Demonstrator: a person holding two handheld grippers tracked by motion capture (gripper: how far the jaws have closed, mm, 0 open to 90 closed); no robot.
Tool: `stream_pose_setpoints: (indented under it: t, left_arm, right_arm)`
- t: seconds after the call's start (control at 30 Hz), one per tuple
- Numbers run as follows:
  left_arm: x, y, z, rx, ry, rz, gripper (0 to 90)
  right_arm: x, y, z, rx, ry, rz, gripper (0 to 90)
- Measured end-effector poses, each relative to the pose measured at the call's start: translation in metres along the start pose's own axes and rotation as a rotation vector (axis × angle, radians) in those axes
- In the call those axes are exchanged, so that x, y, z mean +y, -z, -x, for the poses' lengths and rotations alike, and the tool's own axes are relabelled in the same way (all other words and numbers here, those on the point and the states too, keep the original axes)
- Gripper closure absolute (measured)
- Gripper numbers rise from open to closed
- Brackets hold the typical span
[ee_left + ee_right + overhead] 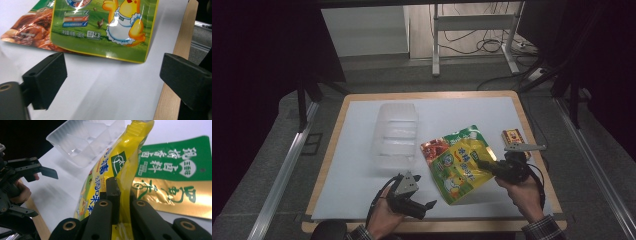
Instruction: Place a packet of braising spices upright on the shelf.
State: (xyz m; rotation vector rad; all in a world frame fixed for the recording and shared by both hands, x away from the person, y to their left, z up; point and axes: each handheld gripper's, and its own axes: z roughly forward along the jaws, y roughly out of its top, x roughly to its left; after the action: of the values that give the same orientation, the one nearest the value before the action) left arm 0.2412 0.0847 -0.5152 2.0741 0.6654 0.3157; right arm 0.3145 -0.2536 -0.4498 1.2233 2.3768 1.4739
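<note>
With the right tool (486, 165) clamped on one edge of the yellow pouch (462, 167), lifted just off the table (357, 165) near the clear tray (396, 135), and the left tool (419, 205) standing apart and empty, the limp pouch could slip free or drag the green pouch (172, 180) beneath.

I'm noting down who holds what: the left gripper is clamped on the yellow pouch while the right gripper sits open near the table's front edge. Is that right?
No, the sides are swapped. The right gripper is clamped on the yellow pouch, as the right gripper view shows. The left gripper sits open near the front edge of the table, nothing between its jaws, as the high view shows.
</note>
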Motion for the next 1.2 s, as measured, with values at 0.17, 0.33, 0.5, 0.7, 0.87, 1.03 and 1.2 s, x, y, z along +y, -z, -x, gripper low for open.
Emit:
stream_pose_setpoints:
  t: [0.17, 0.33, 0.5, 0.7, 0.87, 1.03, 1.2]
  left_arm:
    - [-0.006, 0.006, -0.002, 0.042, -0.021, 0.008, 3.1]
    - [-0.009, 0.007, -0.003, 0.061, -0.044, -0.002, 2.5]
    - [-0.010, 0.009, 0.000, 0.071, -0.076, 0.021, 2.7]
    - [-0.012, 0.012, 0.000, 0.080, -0.082, 0.038, 3.0]
    - [-0.013, 0.013, -0.001, 0.092, -0.077, 0.043, 2.9]
    - [-0.013, 0.017, -0.003, 0.106, -0.050, 0.054, 3.3]
    - [-0.015, 0.018, -0.006, 0.098, -0.038, 0.039, 3.4]
  right_arm:
    - [0.012, 0.003, -0.004, 0.018, 0.013, 0.010, 89.1]
    - [0.023, 0.006, -0.009, 0.022, 0.036, 0.016, 89.1]
    - [0.035, 0.007, -0.016, 0.023, 0.073, 0.021, 89.1]
    - [0.048, 0.007, -0.023, -0.005, 0.129, 0.027, 89.1]
    - [0.055, 0.007, -0.024, -0.018, 0.150, 0.029, 89.1]
    - [0.064, 0.007, -0.024, -0.034, 0.169, 0.028, 89.1]
    - [0.069, 0.004, -0.023, -0.030, 0.184, 0.026, 89.0]
